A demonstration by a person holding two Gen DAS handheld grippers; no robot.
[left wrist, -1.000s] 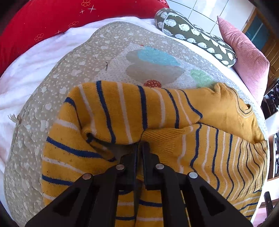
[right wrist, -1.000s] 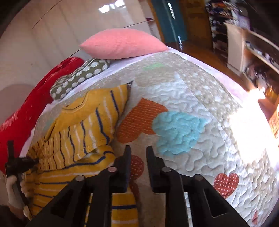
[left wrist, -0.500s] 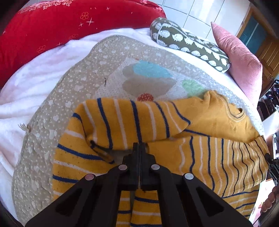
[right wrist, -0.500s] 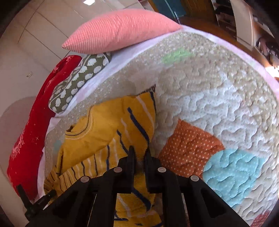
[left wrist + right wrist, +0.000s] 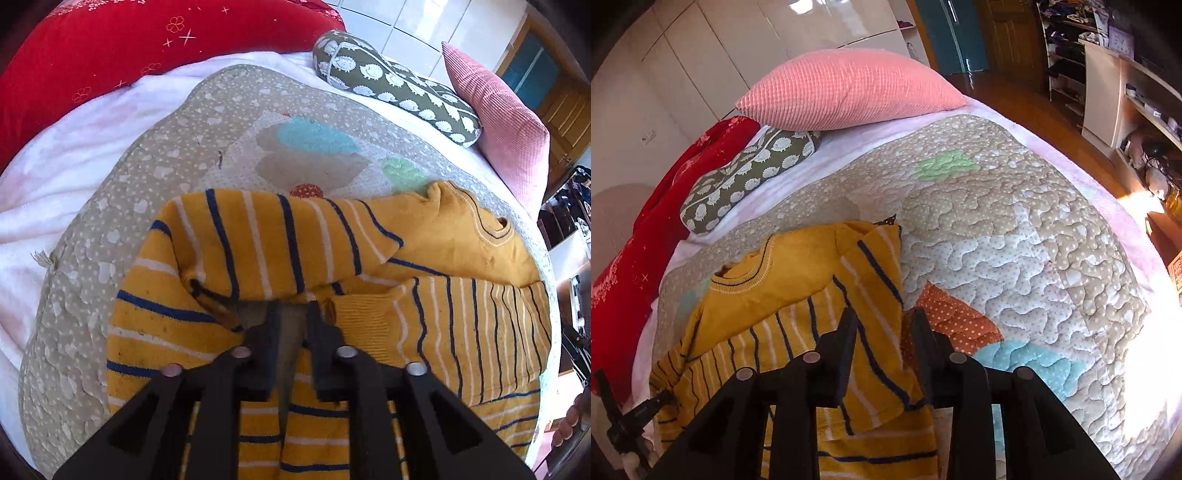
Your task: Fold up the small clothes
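A small mustard-yellow sweater point(image 5: 332, 266) with navy and white stripes lies on the quilted mat point(image 5: 147, 177), both sleeves folded in across its body. My left gripper point(image 5: 293, 314) is open and empty, its tips just short of the sleeve cuffs over the sweater's middle. In the right wrist view the sweater point(image 5: 798, 295) lies at lower left with its collar towards the pillows. My right gripper point(image 5: 882, 321) is open and empty, its jaws either side of the sweater's folded right edge. The left gripper point(image 5: 620, 417) shows at the far left edge there.
A pink cushion point(image 5: 849, 92), a green hedgehog-print pillow point(image 5: 746, 177) and a red pillow point(image 5: 129, 55) line the head of the bed. A white blanket point(image 5: 55, 177) lies under the mat. Shelves and a wooden floor point(image 5: 1034, 107) lie beyond the bed's right side.
Both grippers have opened. The left one has let go of the sleeve and sits a little back; the right one has let go of the sweater's folded edge.
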